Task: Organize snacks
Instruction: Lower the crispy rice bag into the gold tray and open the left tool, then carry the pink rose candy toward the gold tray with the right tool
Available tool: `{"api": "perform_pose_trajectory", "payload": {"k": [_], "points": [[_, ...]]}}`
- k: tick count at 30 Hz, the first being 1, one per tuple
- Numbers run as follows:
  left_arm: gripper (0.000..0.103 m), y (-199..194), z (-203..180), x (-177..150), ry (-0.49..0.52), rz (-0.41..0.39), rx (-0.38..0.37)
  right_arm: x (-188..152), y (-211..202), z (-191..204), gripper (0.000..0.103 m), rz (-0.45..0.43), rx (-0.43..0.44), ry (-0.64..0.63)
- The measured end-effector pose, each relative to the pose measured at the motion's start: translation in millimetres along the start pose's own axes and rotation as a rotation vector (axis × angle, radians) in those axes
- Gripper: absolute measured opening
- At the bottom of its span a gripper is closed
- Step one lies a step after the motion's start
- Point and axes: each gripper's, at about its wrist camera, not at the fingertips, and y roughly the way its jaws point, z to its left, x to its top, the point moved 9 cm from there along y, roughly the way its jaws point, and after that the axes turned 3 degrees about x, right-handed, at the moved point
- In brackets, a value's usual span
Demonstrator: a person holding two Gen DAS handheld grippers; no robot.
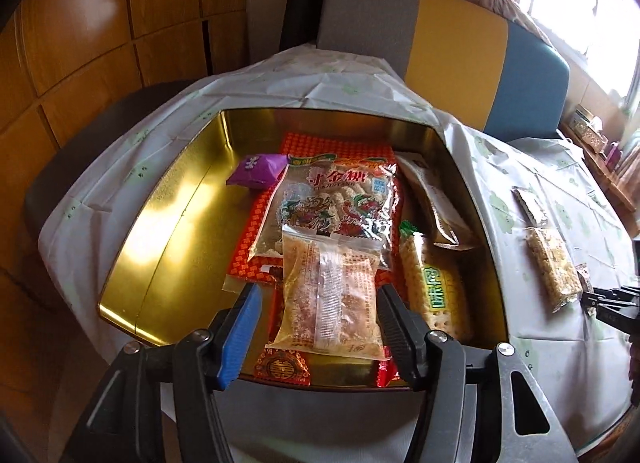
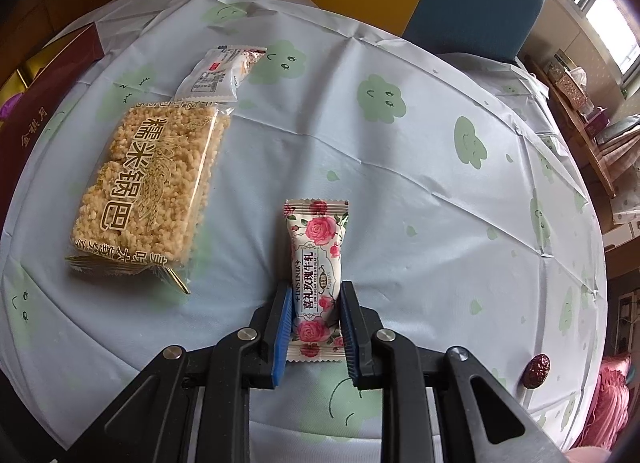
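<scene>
A clear packet of orange pastry lies lengthwise between the jaws of my left gripper, over the pile in the gold tin. The right finger touches its edge, and a thin gap shows beside the blue left pad, so the jaws stand open around it. My right gripper is shut on a rose-printed nougat candy, held just above the tablecloth. Its fingertips also reach into the left wrist view's right edge.
The tin holds a large printed bag, a purple packet, a cracker pack and red packets. On the cloth lie a rice-crisp packet, a white packet and a red date. A maroon tin wall stands left; a chair is behind the table.
</scene>
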Motion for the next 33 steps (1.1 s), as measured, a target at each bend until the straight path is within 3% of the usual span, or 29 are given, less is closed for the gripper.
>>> {"api": "perform_pose_trajectory", "payload": {"k": [11,18,29,33], "points": [[0.060,-13.8,1.5,0.5,-0.004,-0.025,0.000,-0.9,-0.9,2.0,0.023,-0.006,-0.011,-0.005],[0.055,-18.5,10.5,2.2,-0.017,-0.045,0.017,-1.0,-1.6,-1.0,0.022,-0.008,-0.008,0.022],[0.055,-18.8,24.1,-2.2,-0.046,-0.042,0.034,0.4,-1.2,-10.5,0.021,0.011,0.004,0.121],[0.055,-18.4,30.1,-2.3,-0.059,-0.044,0.044,-0.5,-3.1,-20.1,0.021,0.017,0.041,0.224]]}}
